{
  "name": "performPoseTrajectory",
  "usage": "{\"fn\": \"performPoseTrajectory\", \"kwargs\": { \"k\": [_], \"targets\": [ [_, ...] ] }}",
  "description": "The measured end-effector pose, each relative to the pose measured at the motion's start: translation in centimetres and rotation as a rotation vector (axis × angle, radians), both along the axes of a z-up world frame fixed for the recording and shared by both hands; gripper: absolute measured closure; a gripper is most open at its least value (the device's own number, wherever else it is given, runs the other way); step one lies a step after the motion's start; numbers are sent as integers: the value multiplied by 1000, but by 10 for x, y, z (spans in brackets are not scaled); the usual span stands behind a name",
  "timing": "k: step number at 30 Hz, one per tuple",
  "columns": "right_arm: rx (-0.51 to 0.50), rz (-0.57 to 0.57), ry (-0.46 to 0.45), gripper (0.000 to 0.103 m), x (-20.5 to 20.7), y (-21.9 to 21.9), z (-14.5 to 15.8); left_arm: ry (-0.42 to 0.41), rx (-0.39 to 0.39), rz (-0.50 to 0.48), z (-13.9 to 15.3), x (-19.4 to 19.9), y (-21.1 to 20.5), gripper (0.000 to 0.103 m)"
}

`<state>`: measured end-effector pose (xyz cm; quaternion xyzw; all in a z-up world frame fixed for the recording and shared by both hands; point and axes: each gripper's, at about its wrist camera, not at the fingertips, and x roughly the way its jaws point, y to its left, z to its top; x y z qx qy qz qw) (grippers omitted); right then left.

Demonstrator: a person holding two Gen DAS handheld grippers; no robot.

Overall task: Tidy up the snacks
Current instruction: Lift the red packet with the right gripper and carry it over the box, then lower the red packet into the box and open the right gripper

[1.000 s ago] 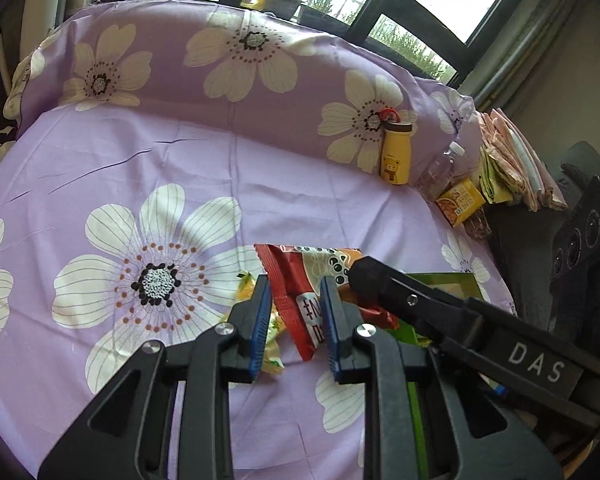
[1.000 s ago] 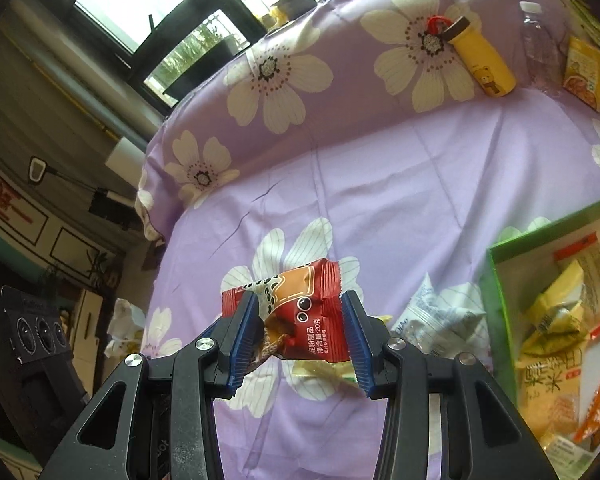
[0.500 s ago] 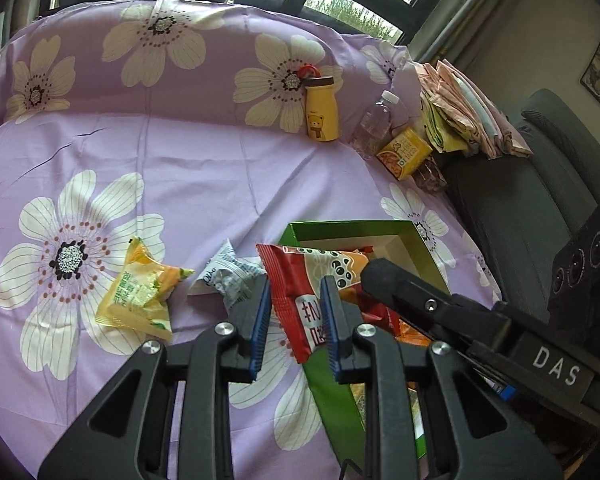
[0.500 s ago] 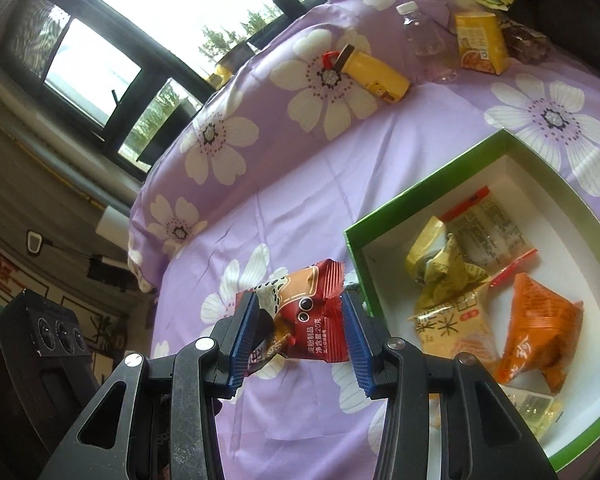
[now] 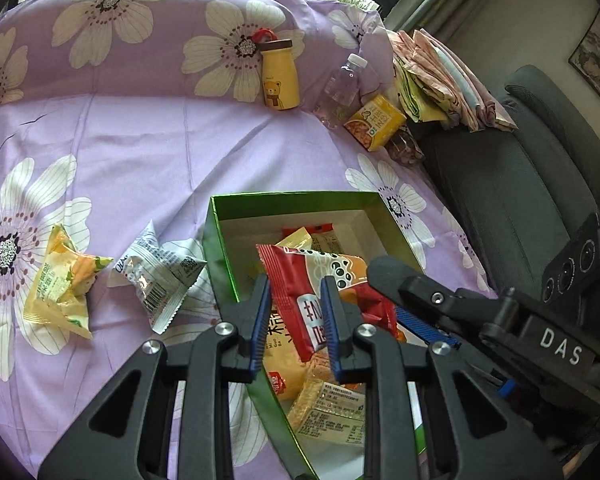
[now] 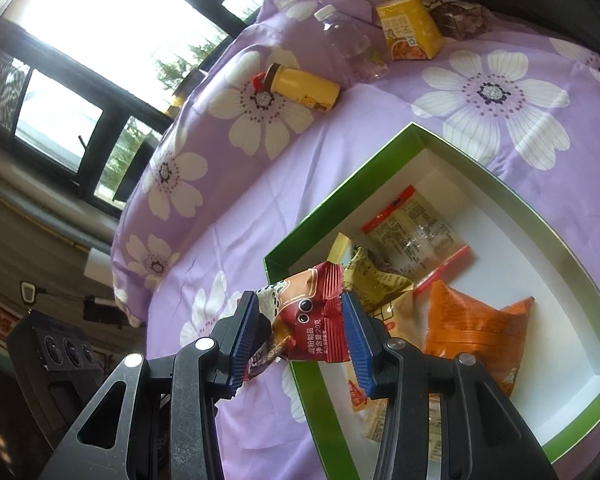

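Observation:
Both grippers hold one red snack packet (image 5: pixel 312 300) over the near corner of a green box (image 5: pixel 288 202) with a white inside. My left gripper (image 5: pixel 296 320) is shut on the packet's one end. My right gripper (image 6: pixel 300 328) is shut on the other end of the packet (image 6: pixel 312 320), and its arm shows at the right of the left wrist view. Several snack packets lie in the box (image 6: pixel 572 248), among them an orange one (image 6: pixel 472 332). A yellow packet (image 5: pixel 60 284) and a white packet (image 5: pixel 156 276) lie on the purple flowered sheet left of the box.
At the back of the sheet stand a yellow bear bottle (image 5: pixel 278 74), a clear water bottle (image 5: pixel 340 88) and a yellow carton (image 5: pixel 374 122). Folded cloths (image 5: pixel 448 76) lie on a dark sofa (image 5: pixel 520 184) at the right. Windows are behind.
Both grippers have carried the red packet to the right, from over the loose packets on the sheet to over the green box. The grip has not changed.

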<state>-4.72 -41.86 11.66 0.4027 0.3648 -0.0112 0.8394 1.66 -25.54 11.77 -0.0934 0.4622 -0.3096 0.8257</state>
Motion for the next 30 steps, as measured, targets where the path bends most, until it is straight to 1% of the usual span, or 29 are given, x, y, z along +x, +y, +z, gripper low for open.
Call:
{"fn": "performPoseTrajectory", "kwargs": {
  "k": [3, 6, 8, 11, 15, 18, 22, 27, 30],
  "targets": [
    [-22, -27, 28, 57, -3, -9, -4, 24, -10, -27, -4, -2, -9, 81],
    [-28, -54, 58, 57, -5, -15, -8, 17, 6, -40, -6, -4, -19, 81],
    [-37, -66, 81, 57, -6, -18, -10, 26, 9, -48, -9, -5, -25, 81],
    [-50, -94, 92, 57, -10, -23, -10, 49, -13, -58, -14, -5, -30, 80],
    [-42, -132, 128, 57, -14, -31, -15, 68, -27, -79, -20, -7, -39, 80],
    [-25, -151, 149, 57, -16, -37, -20, 63, -11, -83, -23, -9, -45, 80],
    [-34, -168, 168, 57, -18, -40, -21, 88, -11, -99, -27, -7, -49, 80],
    [-17, -183, 196, 57, -18, -43, -25, 83, 4, -112, -28, -9, -50, 80],
    [-46, -193, 197, 49, -20, -43, -22, 84, -1, -101, -28, -9, -46, 77]
  ]
}}
